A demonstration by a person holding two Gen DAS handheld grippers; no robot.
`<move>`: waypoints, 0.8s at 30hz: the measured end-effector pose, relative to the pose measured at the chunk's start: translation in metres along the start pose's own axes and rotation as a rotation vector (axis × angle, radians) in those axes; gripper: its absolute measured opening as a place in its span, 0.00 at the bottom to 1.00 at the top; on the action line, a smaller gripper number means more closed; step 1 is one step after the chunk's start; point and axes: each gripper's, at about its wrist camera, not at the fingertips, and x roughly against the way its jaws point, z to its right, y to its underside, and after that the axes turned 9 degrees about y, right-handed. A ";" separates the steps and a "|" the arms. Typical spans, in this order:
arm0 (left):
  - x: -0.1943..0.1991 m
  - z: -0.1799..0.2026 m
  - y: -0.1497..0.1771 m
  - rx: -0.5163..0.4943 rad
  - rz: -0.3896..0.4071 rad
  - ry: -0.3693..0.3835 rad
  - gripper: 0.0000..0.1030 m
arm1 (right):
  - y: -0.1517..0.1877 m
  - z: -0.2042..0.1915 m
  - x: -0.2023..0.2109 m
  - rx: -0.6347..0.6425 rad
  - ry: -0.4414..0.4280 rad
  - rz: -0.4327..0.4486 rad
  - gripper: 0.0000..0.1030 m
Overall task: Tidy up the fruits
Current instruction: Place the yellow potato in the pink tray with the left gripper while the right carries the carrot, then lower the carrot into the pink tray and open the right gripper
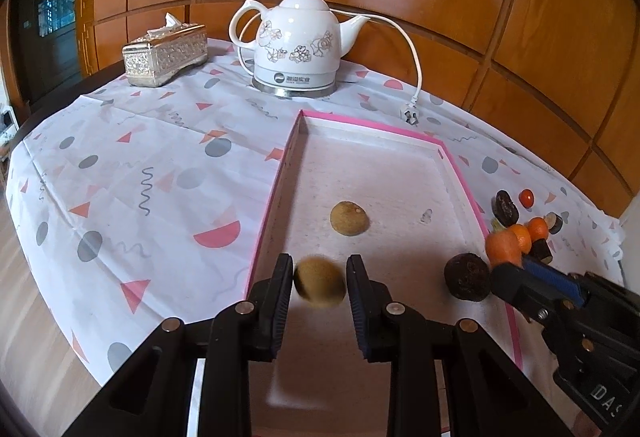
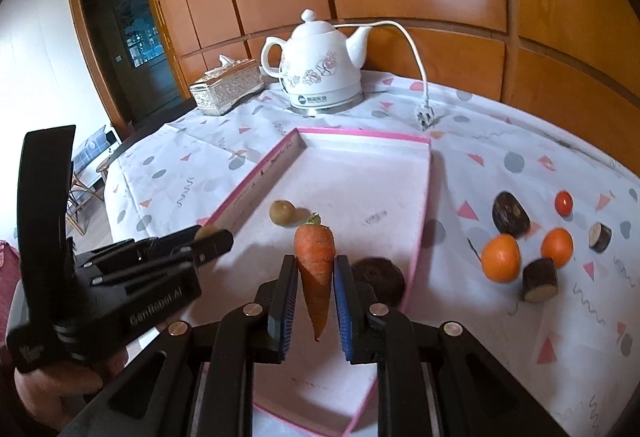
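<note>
A pink-rimmed white tray (image 1: 460, 173) (image 2: 420, 221) lies on the patterned cloth. My left gripper (image 1: 319, 279) is open above the tray's near left part; a blurred kiwi (image 1: 319, 285) sits between its fingers with gaps on both sides. A second kiwi (image 1: 349, 218) (image 2: 282, 212) rests in the tray. My right gripper (image 2: 316, 279) is shut on a carrot (image 2: 316, 265), held over the tray; the carrot also shows in the left wrist view (image 1: 503, 247). A dark round fruit (image 1: 467, 277) (image 2: 380, 275) lies in the tray's near right corner.
Right of the tray lie two oranges (image 2: 500, 258) (image 2: 557, 247), dark cut pieces (image 2: 540, 280) (image 2: 510, 214) (image 2: 599, 236) and a small tomato (image 2: 563, 202). A white kettle (image 1: 298, 41) with cord and plug (image 1: 408, 115) and a tissue box (image 1: 166, 55) stand at the back.
</note>
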 end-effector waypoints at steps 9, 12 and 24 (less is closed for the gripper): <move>0.004 0.000 0.001 0.006 0.015 0.000 0.43 | -0.005 -0.013 -0.008 0.021 0.015 0.002 0.18; 0.005 0.001 0.001 0.007 0.017 -0.003 0.45 | -0.004 -0.013 -0.007 0.014 0.019 0.007 0.18; 0.010 0.001 0.002 0.018 0.033 -0.006 0.57 | -0.001 -0.009 -0.005 -0.019 0.042 0.009 0.34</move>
